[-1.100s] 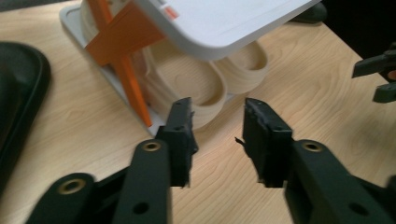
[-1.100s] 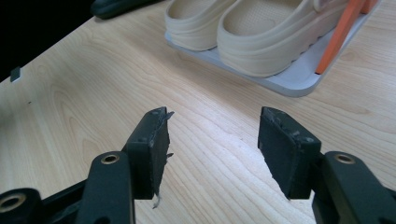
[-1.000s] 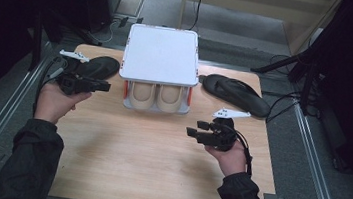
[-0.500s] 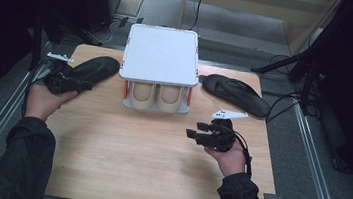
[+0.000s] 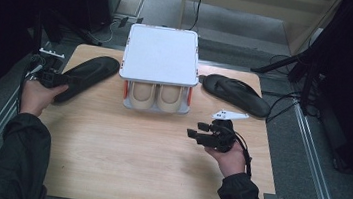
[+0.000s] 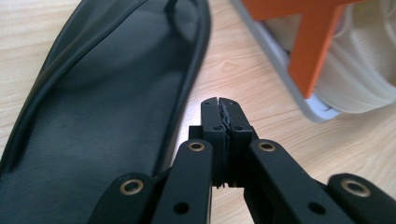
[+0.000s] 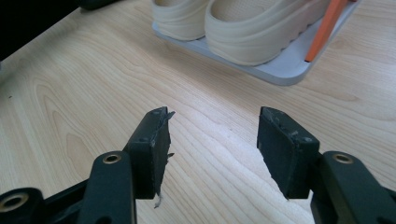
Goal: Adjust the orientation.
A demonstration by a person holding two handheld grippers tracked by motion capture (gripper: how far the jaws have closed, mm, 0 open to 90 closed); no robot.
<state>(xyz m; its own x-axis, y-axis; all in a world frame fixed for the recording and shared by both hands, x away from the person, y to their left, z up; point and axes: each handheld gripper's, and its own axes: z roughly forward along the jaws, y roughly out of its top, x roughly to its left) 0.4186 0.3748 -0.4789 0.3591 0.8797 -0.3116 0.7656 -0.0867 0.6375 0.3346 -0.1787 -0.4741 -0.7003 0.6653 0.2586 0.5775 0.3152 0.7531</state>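
Note:
A black flip-flop (image 5: pixel 89 72) lies at the table's left, and a second black flip-flop (image 5: pixel 235 93) lies at the right. Between them stands a white rack (image 5: pixel 161 55) with a pair of cream shoes (image 5: pixel 157 96) on its lower shelf. My left gripper (image 5: pixel 62 80) sits at the left flip-flop's near end. In the left gripper view that gripper (image 6: pixel 220 103) is shut with nothing between its jaws, just right of the flip-flop (image 6: pixel 102 93). My right gripper (image 5: pixel 195 132) hovers over bare wood in front of the rack. It stands open (image 7: pixel 212 135), pointing toward the cream shoes (image 7: pixel 243 28).
The wooden table (image 5: pixel 132 165) has bare room across its front half. An orange post (image 6: pixel 317 46) of the rack rises close to the left gripper. Cables and a metal rail (image 5: pixel 311 140) run along the floor at the right.
My left gripper has drawn back to the left, from near the rack's corner to the table's left edge by the flip-flop. The right gripper has barely moved.

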